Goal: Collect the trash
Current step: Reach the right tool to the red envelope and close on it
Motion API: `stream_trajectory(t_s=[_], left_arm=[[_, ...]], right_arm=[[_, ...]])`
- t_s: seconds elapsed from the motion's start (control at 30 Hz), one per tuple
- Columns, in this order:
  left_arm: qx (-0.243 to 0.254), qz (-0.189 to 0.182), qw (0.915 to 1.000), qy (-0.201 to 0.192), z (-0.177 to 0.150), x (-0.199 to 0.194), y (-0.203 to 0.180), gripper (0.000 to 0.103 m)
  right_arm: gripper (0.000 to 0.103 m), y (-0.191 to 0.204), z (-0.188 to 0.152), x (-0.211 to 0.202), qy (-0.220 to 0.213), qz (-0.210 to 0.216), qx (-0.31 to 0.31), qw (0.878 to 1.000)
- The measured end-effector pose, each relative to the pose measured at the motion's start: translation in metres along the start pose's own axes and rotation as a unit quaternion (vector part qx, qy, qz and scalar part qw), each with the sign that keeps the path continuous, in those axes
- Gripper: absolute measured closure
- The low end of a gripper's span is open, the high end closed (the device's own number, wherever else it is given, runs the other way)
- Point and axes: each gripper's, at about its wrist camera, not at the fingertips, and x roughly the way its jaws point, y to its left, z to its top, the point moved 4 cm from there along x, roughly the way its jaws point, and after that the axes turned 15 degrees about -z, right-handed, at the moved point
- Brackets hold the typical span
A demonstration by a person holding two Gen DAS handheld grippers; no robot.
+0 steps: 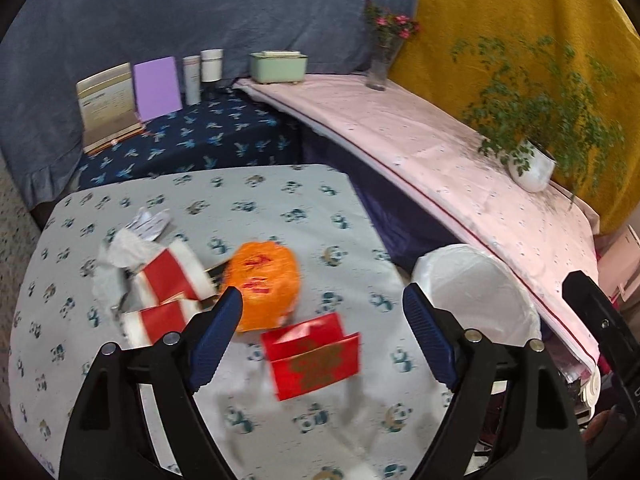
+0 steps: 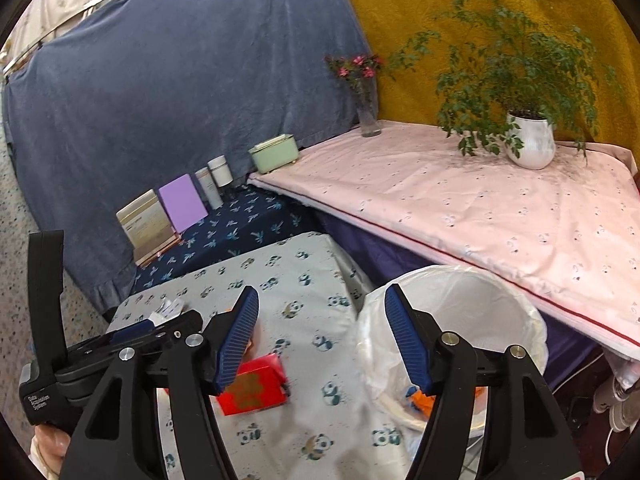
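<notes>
1. Left gripper [image 1: 322, 300]: jaws spread wide, empty, poised above the counter [image 1: 256, 200] over the red envelope [image 1: 314, 354].
2. Right gripper [image 2: 322, 304]: jaws apart, empty, over the bin [image 2: 452, 320] rim.
3. Trash: orange wrapper [image 1: 264, 284] and red-white cartons [image 1: 168, 280] lie left of the envelope; orange scrap [image 2: 424, 396] in the bin.
4. Potted plant [image 2: 528, 140] stands on the pink shelf [image 2: 460, 208] behind.

Even bright indoor light; soft shadows; motion blur on tabletop litter; fisheye bending, dark corners.
</notes>
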Motion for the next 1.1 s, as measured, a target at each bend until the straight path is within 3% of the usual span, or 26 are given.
stream_trajectory(t_s=[0.3,0.37,0.57,0.8,1.0,1.1], left_arm=[[-0.038,0.053,0.9979,0.000,-0.020,-0.022,0.067,0.019],[-0.045,0.069,0.9966,0.001,-0.027,-0.025,0.080,0.013],[-0.066,0.090,0.9934,0.025,-0.049,-0.022,0.116,0.013],[-0.087,0.101,0.9896,0.055,-0.072,-0.011,0.148,0.013],[-0.103,0.088,0.9888,0.064,-0.076,0.000,0.161,0.013],[-0.109,0.077,0.9887,0.070,-0.077,0.007,0.163,0.019]], right_arm=[[0.034,0.046,-0.021,0.003,0.021,0.020,-0.029,0.999],[0.031,0.056,-0.028,0.005,0.027,0.023,-0.033,0.999],[0.027,0.082,-0.053,0.017,0.049,0.027,-0.056,0.997],[0.023,0.109,-0.088,0.037,0.077,0.027,-0.094,0.992],[0.021,0.121,-0.114,0.055,0.107,0.024,-0.114,0.987],[0.021,0.124,-0.121,0.063,0.118,0.023,-0.118,0.986]])
